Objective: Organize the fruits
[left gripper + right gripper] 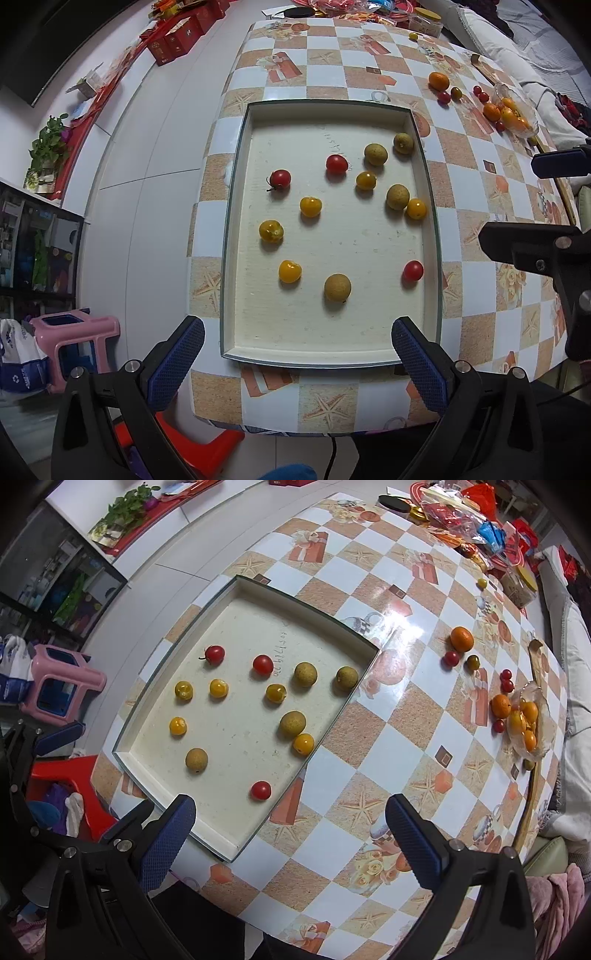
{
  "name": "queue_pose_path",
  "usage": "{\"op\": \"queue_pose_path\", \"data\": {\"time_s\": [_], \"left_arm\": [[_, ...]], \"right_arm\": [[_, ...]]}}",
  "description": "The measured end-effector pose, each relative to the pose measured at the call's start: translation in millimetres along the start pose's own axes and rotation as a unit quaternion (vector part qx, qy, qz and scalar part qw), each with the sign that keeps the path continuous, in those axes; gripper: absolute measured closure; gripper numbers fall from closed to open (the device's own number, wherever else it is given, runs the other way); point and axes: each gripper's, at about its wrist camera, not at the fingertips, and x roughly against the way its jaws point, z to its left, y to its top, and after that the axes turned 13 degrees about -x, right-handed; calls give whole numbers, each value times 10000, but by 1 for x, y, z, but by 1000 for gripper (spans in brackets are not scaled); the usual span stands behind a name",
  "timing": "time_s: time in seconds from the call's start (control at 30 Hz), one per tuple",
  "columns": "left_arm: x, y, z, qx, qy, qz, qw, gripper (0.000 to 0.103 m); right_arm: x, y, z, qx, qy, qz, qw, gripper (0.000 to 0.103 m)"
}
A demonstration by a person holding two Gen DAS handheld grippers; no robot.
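A: Eyes on the shallow cream rectangular tray with its glassy green rim [236, 206], sitting on the checked orange-and-white tablecloth [369, 738]. Inside it lie loose small round fruits: red cherry tomatoes [336, 164], yellow cherry tomatoes [310, 206] and dull brown-green round fruits [337, 287], all mixed and mostly apart from one another.

B: And both tongs hang over the near edge. The left gripper [297, 363] is spread wide with nothing between its blue textured pads, and the right gripper [291, 843] is just as wide and just as empty.

A: Risk from here, I'd say, is rolling. These are smooth little balls on a flat floor; a nudge from one finger could send a neighbour skidding. The brown fruit and yellow tomato touching near the right wall [398, 196] look the hardest to separate cleanly.

B: Squeeze matters too. Thin-skinned tomatoes could split if the pads close hard.

A: More fruit waits far right: small oranges [461, 638] and a crinkled clear plastic bag of oranges [532, 720].

B: That bag hides its count, though. The fisheye bends everything at the edges, the far clutter is unreadable, and the writing on the tray floor is too faint to make out.
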Motion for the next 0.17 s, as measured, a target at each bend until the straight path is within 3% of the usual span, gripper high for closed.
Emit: {"op": "queue_pose_path", "data": {"time_s": [0.17], "left_arm": [[3, -2, -7, -74, -8, -49, 10000, 1]], "right_arm": [[0, -2, 0, 17, 36, 4, 10000, 0]]}}
